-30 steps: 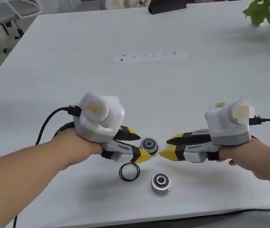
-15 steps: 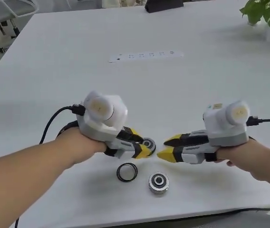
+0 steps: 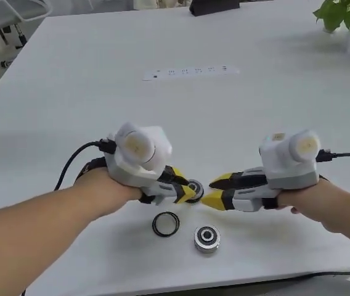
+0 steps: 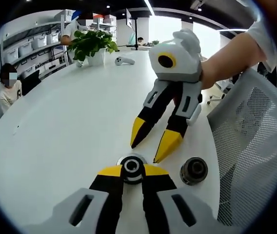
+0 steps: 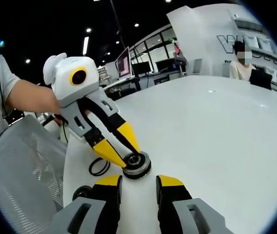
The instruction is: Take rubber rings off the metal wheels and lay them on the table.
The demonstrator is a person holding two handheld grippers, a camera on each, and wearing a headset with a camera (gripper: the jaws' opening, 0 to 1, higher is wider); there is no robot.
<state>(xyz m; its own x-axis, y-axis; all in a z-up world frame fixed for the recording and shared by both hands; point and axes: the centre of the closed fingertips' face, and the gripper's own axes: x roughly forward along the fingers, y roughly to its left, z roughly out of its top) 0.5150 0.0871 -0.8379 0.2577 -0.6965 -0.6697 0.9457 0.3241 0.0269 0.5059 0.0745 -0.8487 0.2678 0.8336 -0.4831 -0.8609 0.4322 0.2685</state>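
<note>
Left gripper view: our left tongs (image 4: 132,170) are closed on a metal wheel (image 4: 131,165), with one yellow tip pressed to each side of its dark outer band. We cannot tell whether the wheel rests on the white surface (image 4: 55,126) or hangs just off it. Straight ahead of those tips our right tongs (image 4: 150,144) point back at them. Their jaws are parted with nothing between them, and the nearer tip is just beside the wheel but apart from it. In the right gripper view the wheel lies just beyond our open tips, gripped from the far side by the left tongs.

In the head view a loose black rubber ring (image 3: 166,224) lies flat on the surface just below the left tongs, toward us. A second wheel (image 3: 207,238) sits near the ring, below the gap between the two pairs of tongs, touching neither. Well beyond both tongs, a potted plant (image 3: 344,15) stands at the far corner of the surface.
</note>
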